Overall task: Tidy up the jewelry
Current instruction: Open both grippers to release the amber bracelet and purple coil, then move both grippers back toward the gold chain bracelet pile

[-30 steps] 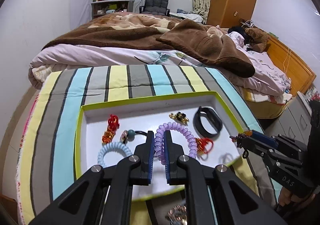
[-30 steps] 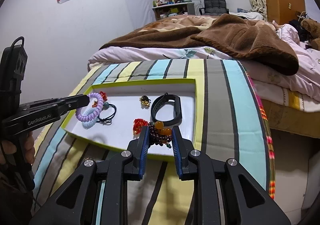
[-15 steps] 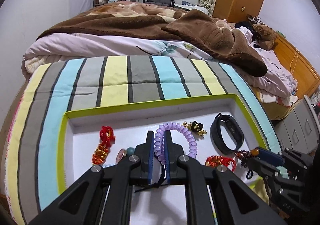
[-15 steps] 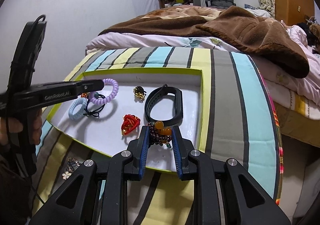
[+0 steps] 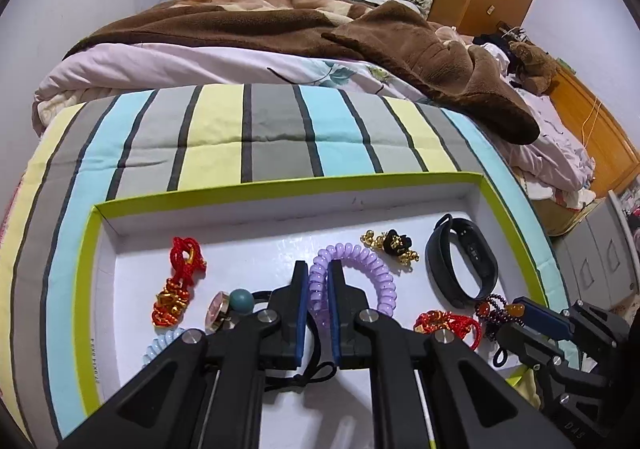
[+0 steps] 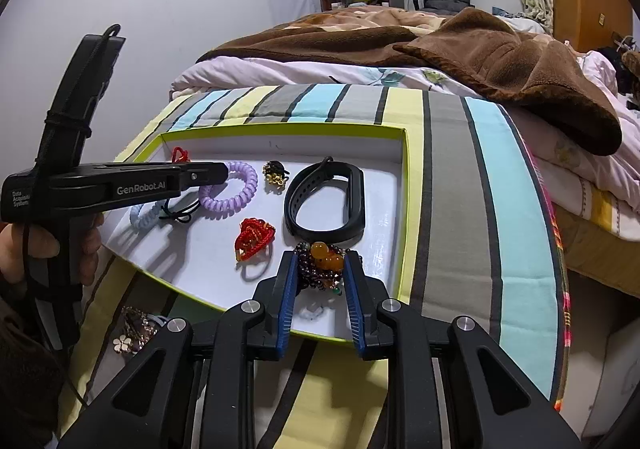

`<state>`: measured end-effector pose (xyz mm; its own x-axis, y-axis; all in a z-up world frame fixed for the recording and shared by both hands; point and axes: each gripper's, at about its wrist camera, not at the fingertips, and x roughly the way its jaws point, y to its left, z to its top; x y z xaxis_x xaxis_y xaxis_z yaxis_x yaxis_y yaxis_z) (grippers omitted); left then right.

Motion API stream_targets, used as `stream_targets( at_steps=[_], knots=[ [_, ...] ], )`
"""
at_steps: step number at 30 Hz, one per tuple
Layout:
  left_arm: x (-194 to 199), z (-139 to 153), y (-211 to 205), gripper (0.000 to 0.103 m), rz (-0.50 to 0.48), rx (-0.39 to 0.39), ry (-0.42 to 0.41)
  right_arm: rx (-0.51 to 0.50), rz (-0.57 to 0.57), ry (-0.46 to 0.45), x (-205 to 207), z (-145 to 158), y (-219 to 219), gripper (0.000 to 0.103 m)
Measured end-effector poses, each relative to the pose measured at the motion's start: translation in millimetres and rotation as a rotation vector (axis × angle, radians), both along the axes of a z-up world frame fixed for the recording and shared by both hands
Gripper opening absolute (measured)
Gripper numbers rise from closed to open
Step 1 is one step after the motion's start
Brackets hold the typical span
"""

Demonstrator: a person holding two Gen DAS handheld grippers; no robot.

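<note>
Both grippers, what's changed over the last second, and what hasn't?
Both came down toward the white tray. The left gripper carried the purple coil band inward over it; the right gripper lowered the dark bead bracelet beside the black wristband. Nothing was let go. The other pieces in the tray stayed put.
</note>
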<state>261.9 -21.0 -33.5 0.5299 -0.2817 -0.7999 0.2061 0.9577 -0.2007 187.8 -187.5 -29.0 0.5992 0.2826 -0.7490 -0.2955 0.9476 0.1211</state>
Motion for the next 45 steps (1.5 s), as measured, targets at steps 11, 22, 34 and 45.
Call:
stream_targets(
  at_steps=[11,22,34,45],
  knots=[
    [0,1,-2,0.027,-0.003,0.006,-0.002,0.002,0.011,0.001,-2,0,2,0.026],
    [-17,16,-3,0.035,-0.015,0.005,-0.036,0.012,-0.005,-0.021,-7,6,0,0.04],
    [-76,50,21,0.038,0.022,-0.025,-0.136,0.052,0.01,-0.08,-43,29,7,0.04],
    [-137,51,53,0.038,0.099,-0.019,-0.175,0.098,0.097,-0.062,-71,29,35,0.04]
  ],
)
